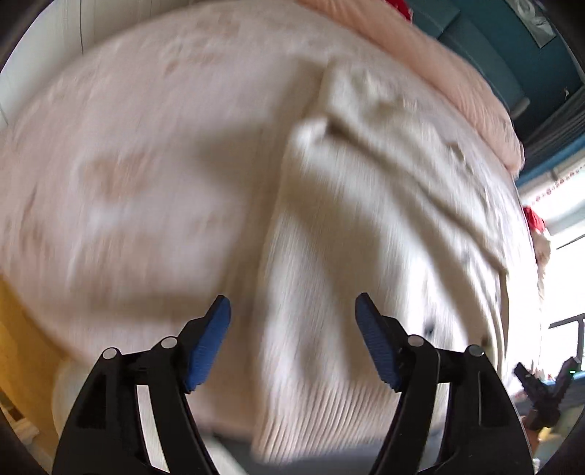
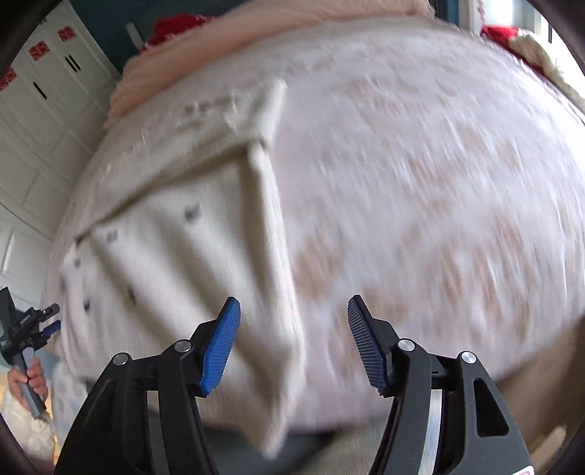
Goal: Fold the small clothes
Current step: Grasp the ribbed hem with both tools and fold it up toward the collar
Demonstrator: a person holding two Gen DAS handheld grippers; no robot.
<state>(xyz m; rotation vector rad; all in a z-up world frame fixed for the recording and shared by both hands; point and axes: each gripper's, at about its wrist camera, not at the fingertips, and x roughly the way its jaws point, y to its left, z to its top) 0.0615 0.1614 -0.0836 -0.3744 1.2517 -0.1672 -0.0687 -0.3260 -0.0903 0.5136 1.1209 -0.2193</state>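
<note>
A cream ribbed knit garment (image 1: 365, 226) with small dark buttons lies spread on the bed, a part folded over near its top. It also shows in the right wrist view (image 2: 190, 248), left of centre. My left gripper (image 1: 292, 310) is open and empty, hovering above the garment's near left edge. My right gripper (image 2: 294, 310) is open and empty, above the garment's near right edge. Both views are blurred by motion. The right gripper shows at the left view's edge (image 1: 544, 387), the left gripper at the right view's edge (image 2: 33, 325).
The bed has a pale pink patterned cover (image 2: 438, 164) and a peach blanket (image 1: 457, 69) at its far end. White wardrobe doors (image 2: 40, 109) stand to the left. Red items (image 2: 175, 25) lie beyond the blanket. A bright window (image 1: 563, 226) is at the right.
</note>
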